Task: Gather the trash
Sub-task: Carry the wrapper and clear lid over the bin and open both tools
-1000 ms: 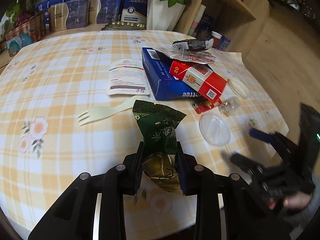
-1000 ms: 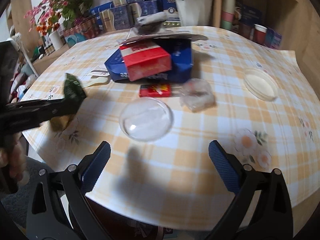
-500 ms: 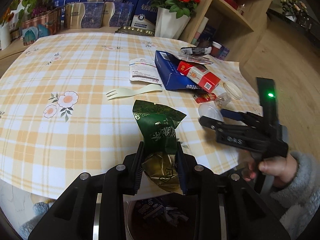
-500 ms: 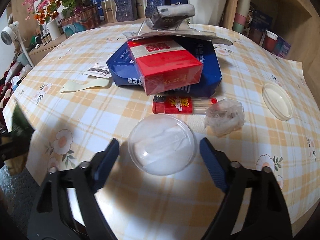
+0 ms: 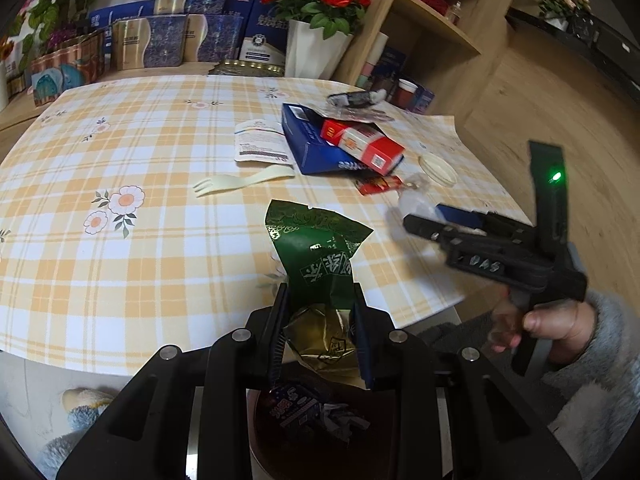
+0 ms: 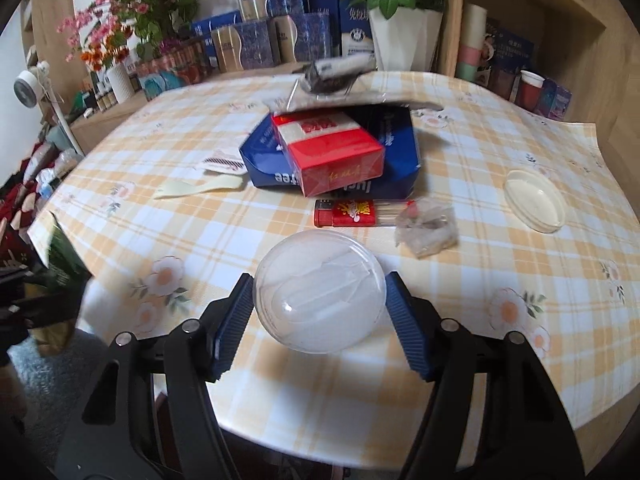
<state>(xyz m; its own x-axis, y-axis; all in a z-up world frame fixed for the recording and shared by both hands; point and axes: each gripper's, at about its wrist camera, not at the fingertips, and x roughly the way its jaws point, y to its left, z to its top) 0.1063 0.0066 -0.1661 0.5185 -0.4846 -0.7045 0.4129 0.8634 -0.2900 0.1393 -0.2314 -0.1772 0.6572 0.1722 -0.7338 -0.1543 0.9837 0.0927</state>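
A round table (image 5: pixel 120 248) under a yellow-and-white checked cloth printed with flowers carries the scattered trash. Below its near edge, in the left wrist view, a dark bin (image 5: pixel 320 424) holds crumpled wrappers, one blue with print too small to read.

At the middle of the table lies a flattened blue carton (image 6: pixel 396 152); white letters ending in "ee" run along its front edge. A red-and-white cigarette pack (image 6: pixel 332 152) rests on top of it, with gold script on its red face and "20" showing in the left wrist view. Beside the carton lie a white label sheet (image 5: pixel 260 146) with a barcode strip and a cream plastic fork (image 5: pixel 240 180).

The left gripper (image 5: pixel 320 320) is clamped narrowly on a green-and-gold foil wrapper (image 5: pixel 316 256) with pale Chinese characters, held just over the table edge above the bin.

The right gripper (image 6: pixel 320 308), gripped by a hand (image 5: pixel 548 328) in a grey fuzzy sleeve, is closing its blue pads against both sides of a clear plastic dome lid (image 6: pixel 320 292) near the table's front edge.

Beyond the lid lie a red lighter (image 6: pixel 346 213) with gold print, a crumpled clear wrapper (image 6: pixel 426 230) touching its end, and well to the right a flat clear lid (image 6: pixel 534 200).
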